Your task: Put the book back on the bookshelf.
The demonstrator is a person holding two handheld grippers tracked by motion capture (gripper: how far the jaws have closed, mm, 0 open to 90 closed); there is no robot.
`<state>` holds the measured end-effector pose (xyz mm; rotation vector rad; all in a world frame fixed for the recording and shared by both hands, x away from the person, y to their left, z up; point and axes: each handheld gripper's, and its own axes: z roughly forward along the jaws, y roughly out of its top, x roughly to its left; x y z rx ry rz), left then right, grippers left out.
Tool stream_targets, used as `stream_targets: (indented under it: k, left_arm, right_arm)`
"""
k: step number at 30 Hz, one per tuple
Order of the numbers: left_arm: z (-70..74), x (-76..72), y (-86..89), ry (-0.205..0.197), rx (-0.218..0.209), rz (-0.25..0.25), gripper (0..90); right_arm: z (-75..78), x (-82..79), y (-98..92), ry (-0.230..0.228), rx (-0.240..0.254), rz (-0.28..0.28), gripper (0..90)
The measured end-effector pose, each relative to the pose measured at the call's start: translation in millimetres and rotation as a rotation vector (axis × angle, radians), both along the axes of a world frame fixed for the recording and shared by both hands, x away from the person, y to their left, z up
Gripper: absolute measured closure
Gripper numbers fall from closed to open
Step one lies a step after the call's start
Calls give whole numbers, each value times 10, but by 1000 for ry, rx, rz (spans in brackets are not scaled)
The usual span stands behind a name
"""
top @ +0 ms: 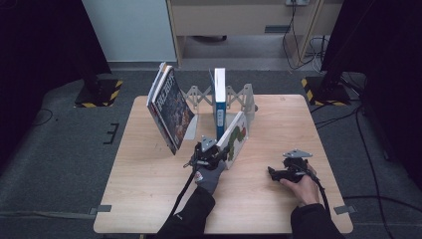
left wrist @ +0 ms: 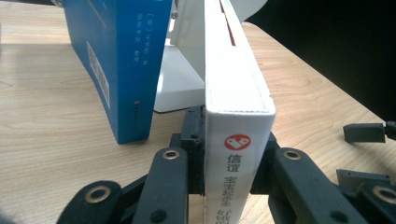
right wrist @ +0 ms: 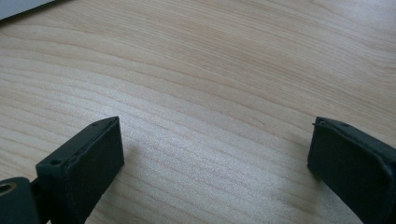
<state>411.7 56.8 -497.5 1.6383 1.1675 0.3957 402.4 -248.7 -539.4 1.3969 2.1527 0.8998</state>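
A white picture book (top: 238, 132) with a green caterpillar on its cover leans tilted near the middle of the table. My left gripper (top: 220, 153) is shut on its lower end. In the left gripper view both jaws press on the sides of the white book (left wrist: 238, 93) at its spine, with my left gripper (left wrist: 233, 151) clamped around it. An upright blue book (top: 219, 107) stands just behind and to the left of it, seen close up as the blue book (left wrist: 121, 60). My right gripper (top: 272, 172) rests on the table at the right, and the right gripper (right wrist: 215, 158) stands open over bare wood.
Two dark-covered books (top: 171, 107) lean at the left end of an extendable grey book rack (top: 244, 97) at the table's back. A white bookend (left wrist: 180, 79) stands between the blue and white books. The wooden table (top: 149, 189) has black stands beyond its far corners.
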Motion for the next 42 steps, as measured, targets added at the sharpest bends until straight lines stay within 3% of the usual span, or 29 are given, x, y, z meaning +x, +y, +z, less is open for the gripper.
stream_targets:
  k: [12,16,20,25,32,36,39,42]
  left_arm:
    - [42,135,-120,-21,20,40,738]
    - [91,192,-136,-45,38,10,734]
    - [81,219,-123,-36,27,-9,725]
    - [-8,199,-108,-29,33,-90,674]
    - [1,87,5,-38,48,-225,584]
    - [-32,7,102,-25,37,-242,624]
    - [-50,1,113,-20,44,-242,690]
    - [-52,20,106,-13,36,-238,695]
  right_arm:
    - [0,4,12,3,4,2,37]
    - [0,8,14,2,1,7,37]
    - [0,11,18,3,0,9,38]
    - [0,11,17,3,0,9,38]
    - [0,11,18,3,1,9,37]
    - [0,11,18,3,1,9,37]
    - [0,11,18,3,0,9,38]
    - [0,11,18,3,1,9,38]
